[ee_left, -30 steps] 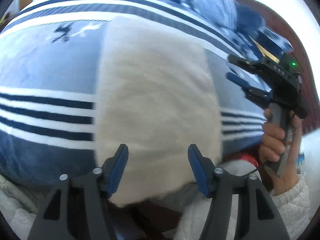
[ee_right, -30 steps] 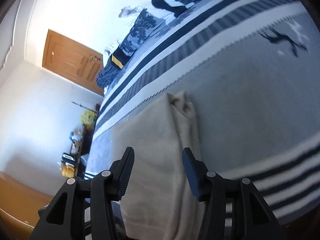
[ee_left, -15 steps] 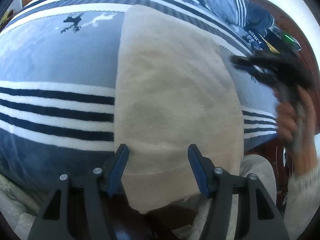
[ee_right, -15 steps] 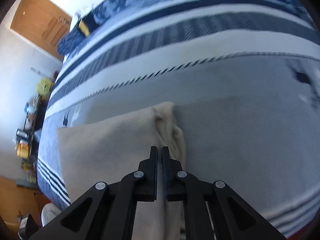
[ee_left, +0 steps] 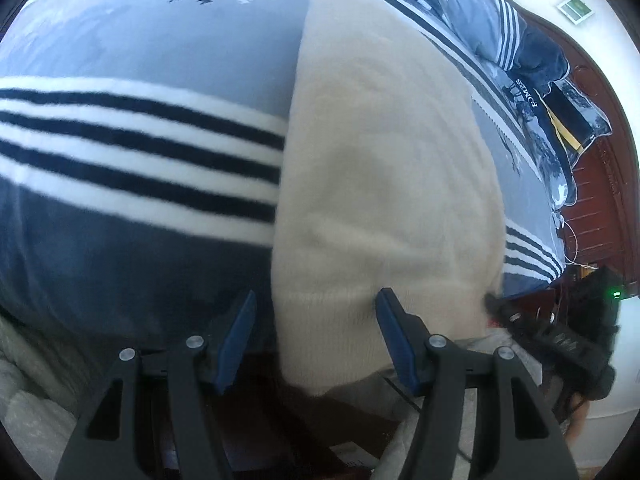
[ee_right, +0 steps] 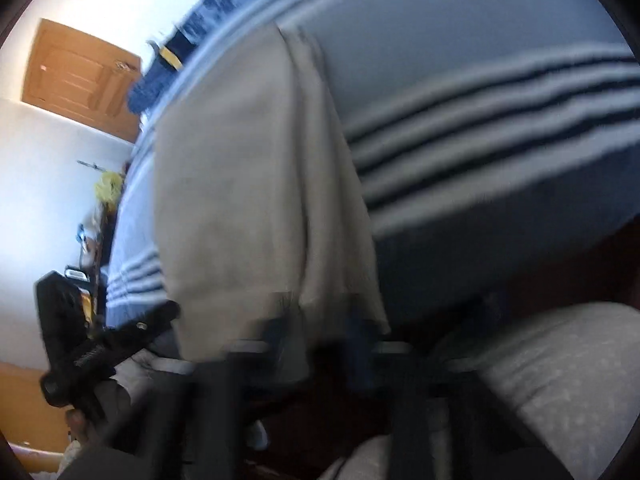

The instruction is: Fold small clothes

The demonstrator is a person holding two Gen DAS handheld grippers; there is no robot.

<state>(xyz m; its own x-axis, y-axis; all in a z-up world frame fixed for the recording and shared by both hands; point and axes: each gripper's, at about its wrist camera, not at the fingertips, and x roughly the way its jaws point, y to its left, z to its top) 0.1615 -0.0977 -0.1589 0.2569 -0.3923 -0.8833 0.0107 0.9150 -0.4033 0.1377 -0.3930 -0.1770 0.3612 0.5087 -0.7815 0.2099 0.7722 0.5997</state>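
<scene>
Cream garment [ee_left: 384, 184] on striped blanket [ee_left: 132, 152]; left gripper [ee_left: 316, 340] open — right gripper [ee_right: 320, 344] closing

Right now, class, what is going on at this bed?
A person with a gripper in each hand is folding a cream sweater laid lengthwise on a striped blue blanket. The left gripper is open over the sweater's near hem. The right gripper, jaws closing, sits at the hem's other corner; its grip is unclear.

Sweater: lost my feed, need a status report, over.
Left gripper open, straddling sweater hem. Right gripper jaws closing at hem's other corner, grip blurred. Sweater flat on bed. Nothing blocking.
</scene>
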